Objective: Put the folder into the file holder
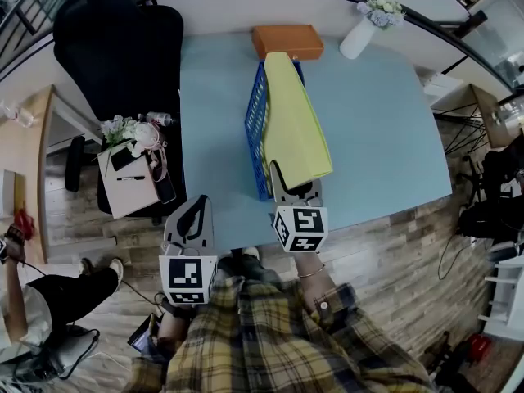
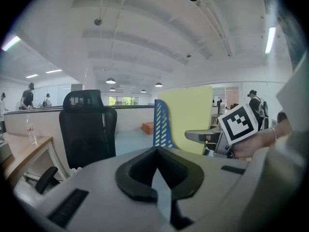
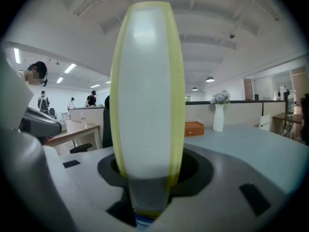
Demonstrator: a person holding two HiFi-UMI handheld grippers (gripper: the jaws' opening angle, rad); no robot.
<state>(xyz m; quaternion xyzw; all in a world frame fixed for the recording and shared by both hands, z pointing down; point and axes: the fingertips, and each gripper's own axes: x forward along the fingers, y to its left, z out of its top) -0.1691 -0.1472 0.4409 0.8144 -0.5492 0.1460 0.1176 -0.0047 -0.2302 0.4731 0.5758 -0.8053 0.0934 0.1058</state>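
A yellow folder (image 1: 295,121) stands on edge, tilted, over the blue mesh file holder (image 1: 256,129) on the light blue table (image 1: 385,137). My right gripper (image 1: 288,182) is shut on the folder's near edge. In the right gripper view the folder (image 3: 147,91) rises straight up between the jaws and fills the middle. My left gripper (image 1: 192,215) hangs off the table's near edge, left of the holder, jaws together and holding nothing. The left gripper view shows the holder (image 2: 161,124), the folder (image 2: 186,117) and the right gripper beyond my left gripper (image 2: 157,178).
An orange box (image 1: 286,41) lies at the table's far edge behind the holder. A white vase with flowers (image 1: 360,35) stands at the far right. A black office chair (image 1: 123,47) and a small cart with flowers (image 1: 131,170) are left of the table. A person (image 1: 33,301) sits far left.
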